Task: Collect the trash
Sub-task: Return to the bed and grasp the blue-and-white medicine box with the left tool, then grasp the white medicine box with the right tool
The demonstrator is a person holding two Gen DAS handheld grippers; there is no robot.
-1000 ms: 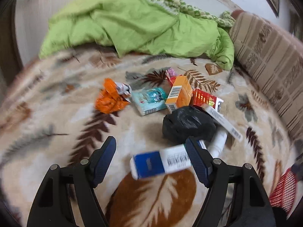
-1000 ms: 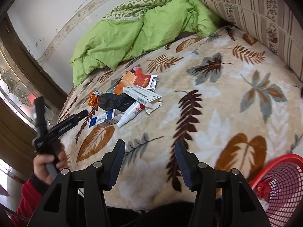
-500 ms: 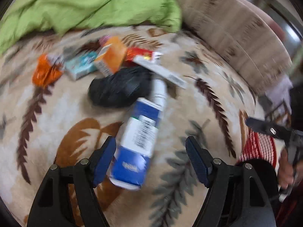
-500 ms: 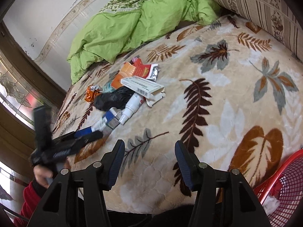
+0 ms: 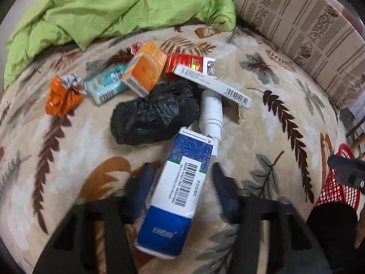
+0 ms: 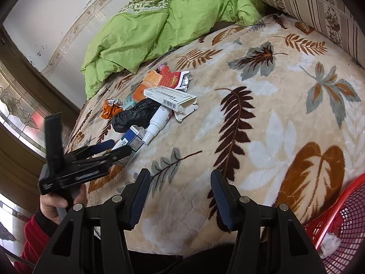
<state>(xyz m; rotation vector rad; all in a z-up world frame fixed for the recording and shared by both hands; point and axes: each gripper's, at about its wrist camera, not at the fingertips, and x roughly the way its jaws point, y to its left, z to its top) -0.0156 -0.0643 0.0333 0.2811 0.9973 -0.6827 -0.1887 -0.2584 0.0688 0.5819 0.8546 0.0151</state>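
- So, nine bits of trash lie in one pile on the leaf blanket [image 5: 285,73], in the middle of the left wrist view.
- One blue and white box [image 5: 180,187] lies at the bottom middle, with the left gripper [image 5: 181,189] around it.
- One white bottle [image 5: 211,114] touches the top end of that box.
- One black bag [image 5: 155,111], all scrunched up, sits just left of the bottle.
- One long white box [image 5: 212,83] lies above the bottle.
- One red pack [image 5: 187,62], one orange box [image 5: 146,69], one teal pack [image 5: 107,83], one orange wrapper [image 5: 62,93] and one small pink bit [image 5: 136,45] sit further up.
- One red basket [image 6: 340,219] is at the lower right of the right wrist view.
- Bar codes show on the blue and white box, the long white box and the teal pack. The other writing is too blurry to read.
- Left gripper: its jaws are closing with the blue and white box between them. The fingers [image 5: 139,189] are blurred, and a thin gap shows on each side, so they do not squeeze it yet.
- Right gripper [image 6: 180,196]: its jaws stand about half apart over the bare blanket, low in its own view. It holds nothing and touches nothing.
- One hand [image 6: 59,202] in a red sleeve holds the left gripper, at the lower left of the right wrist view.
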